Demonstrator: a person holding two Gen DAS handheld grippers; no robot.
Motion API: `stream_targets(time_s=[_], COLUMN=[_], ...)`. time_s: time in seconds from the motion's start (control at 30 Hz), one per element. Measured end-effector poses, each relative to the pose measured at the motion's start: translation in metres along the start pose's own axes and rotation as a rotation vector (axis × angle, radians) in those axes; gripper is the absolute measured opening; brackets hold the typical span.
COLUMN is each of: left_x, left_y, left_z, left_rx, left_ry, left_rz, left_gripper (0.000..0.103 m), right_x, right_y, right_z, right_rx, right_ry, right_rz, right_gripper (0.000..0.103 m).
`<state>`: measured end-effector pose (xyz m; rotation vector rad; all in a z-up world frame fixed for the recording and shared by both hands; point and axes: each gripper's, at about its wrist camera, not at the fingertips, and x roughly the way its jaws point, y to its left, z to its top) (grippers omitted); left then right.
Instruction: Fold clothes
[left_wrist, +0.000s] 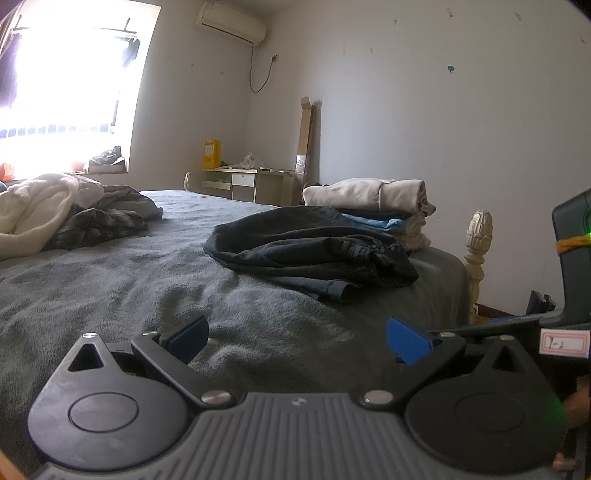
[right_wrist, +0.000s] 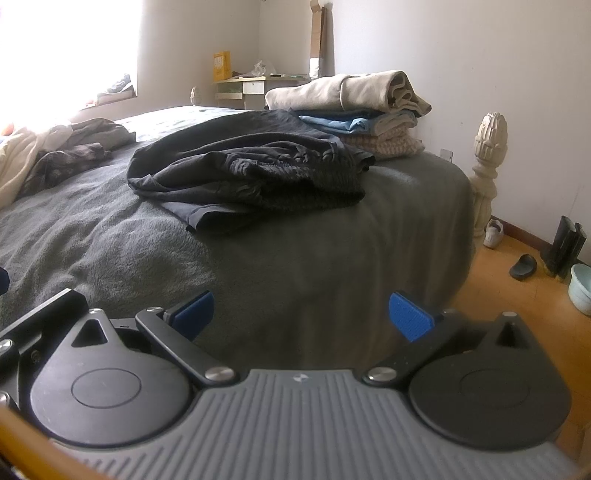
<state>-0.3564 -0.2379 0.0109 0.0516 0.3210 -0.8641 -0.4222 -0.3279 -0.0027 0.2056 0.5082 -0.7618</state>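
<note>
Folded stack of beige, blue and knitted garments at bed's far right corner; crumpled black garment beside it, unfolded pile at left edge pending; left gripper and right gripper wide open, empty.

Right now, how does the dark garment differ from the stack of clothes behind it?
The dark garment lies crumpled and loose; the stack of clothes is neatly folded. The garment is one dark piece; the stack holds beige, blue and cream pieces. Both rest on the grey bed.
</note>
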Motion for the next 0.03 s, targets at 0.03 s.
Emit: stream_targets(time_s=[0.03], left_x=[0.0001], left_y=[-0.0002], left_z=[0.0002], left_rx=[0.000], left_ry=[0.001], left_rz=[0.001], left_gripper=[0.103], right_x=[0.0001], right_y=[-0.0001], right_z=[-0.0002], right_rx=[0.001], right_ry=[0.000], right_rz=[0.000], right_gripper=[0.102])
